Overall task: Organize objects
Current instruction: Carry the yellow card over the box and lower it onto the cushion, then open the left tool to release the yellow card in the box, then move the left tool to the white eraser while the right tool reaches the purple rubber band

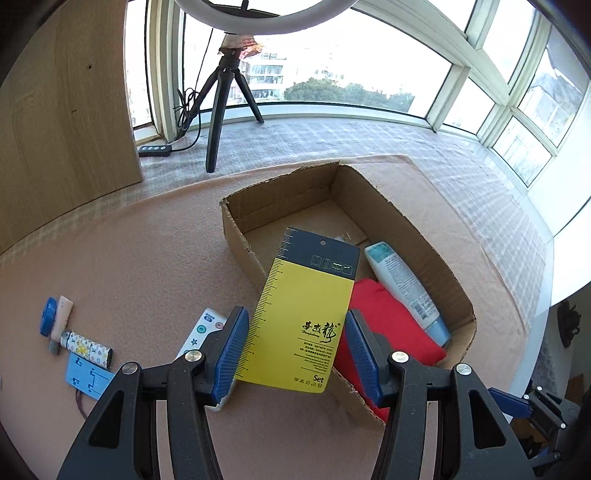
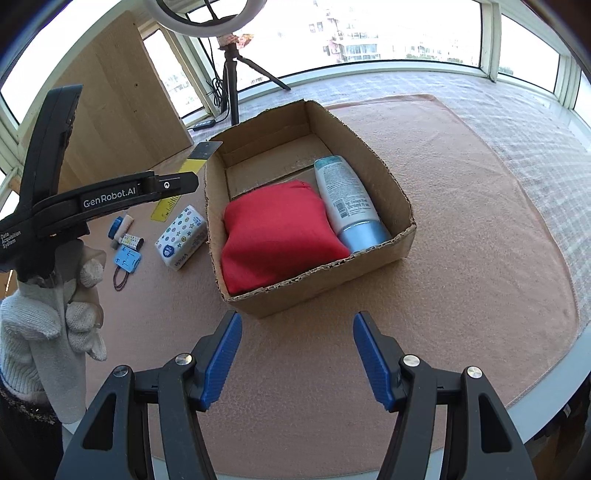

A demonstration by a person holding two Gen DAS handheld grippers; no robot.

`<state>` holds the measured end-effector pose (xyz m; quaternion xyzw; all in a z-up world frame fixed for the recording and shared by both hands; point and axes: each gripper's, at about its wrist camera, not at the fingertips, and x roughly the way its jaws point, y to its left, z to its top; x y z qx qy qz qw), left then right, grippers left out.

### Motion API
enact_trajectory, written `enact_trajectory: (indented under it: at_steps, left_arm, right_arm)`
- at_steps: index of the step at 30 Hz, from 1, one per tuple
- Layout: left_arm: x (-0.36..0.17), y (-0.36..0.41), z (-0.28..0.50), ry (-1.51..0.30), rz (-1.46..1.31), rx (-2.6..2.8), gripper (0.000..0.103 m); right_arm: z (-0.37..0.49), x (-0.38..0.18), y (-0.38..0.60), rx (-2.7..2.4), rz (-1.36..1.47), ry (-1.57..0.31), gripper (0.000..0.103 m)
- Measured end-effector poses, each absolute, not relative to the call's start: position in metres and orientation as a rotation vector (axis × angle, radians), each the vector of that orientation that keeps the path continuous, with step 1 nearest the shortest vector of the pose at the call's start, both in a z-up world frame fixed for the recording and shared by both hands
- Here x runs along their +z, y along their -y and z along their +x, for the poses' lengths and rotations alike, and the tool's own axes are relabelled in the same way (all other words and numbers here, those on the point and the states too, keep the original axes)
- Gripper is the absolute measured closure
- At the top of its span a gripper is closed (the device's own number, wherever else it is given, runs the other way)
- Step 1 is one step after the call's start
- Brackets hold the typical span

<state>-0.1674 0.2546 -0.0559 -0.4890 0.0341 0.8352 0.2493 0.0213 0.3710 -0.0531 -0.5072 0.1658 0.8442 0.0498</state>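
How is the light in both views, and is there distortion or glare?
Left wrist view: window overexposed, its frames bent by the fisheye; yellow card evenly lit and sharp. Right wrist view: daylight, window washed out, cardboard box sharp.

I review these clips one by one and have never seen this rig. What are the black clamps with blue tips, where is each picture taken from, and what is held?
They are hand-held grippers, one per gloved hand, each carrying a camera that looks along its blue fingers. In the left view, the left gripper is shut on a yellow and dark card, held up near the cardboard box. The right gripper is open, holding nothing, and its view also shows the left gripper from the side. The box holds a red cloth bundle and a white and blue bottle. A tissue pack and small items lie on the pink mat.
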Motion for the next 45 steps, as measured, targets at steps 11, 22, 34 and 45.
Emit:
enact_trajectory:
  at_steps: [11, 22, 34, 45]
  left_arm:
    - [-0.062, -0.293, -0.169, -0.095, -1.335, 2.23, 0.04]
    - [-0.051, -0.255, -0.166, -0.06, -1.338, 2.275, 0.029]
    - [-0.059, -0.155, -0.162, 0.011, -1.41, 2.382, 0.029]
    - [-0.097, -0.048, -0.152, 0.084, -1.575, 2.474, 0.029]
  right_arm:
    - [0.024, -0.058, -0.385, 2.563, -1.543, -0.529, 0.044]
    - [0.018, -0.057, -0.369, 2.587, -1.563, -0.513, 0.044]
    - [0.006, -0.052, -0.332, 2.641, -1.598, -0.479, 0.044]
    - [-0.002, -0.051, -0.297, 2.681, -1.637, -0.456, 0.044]
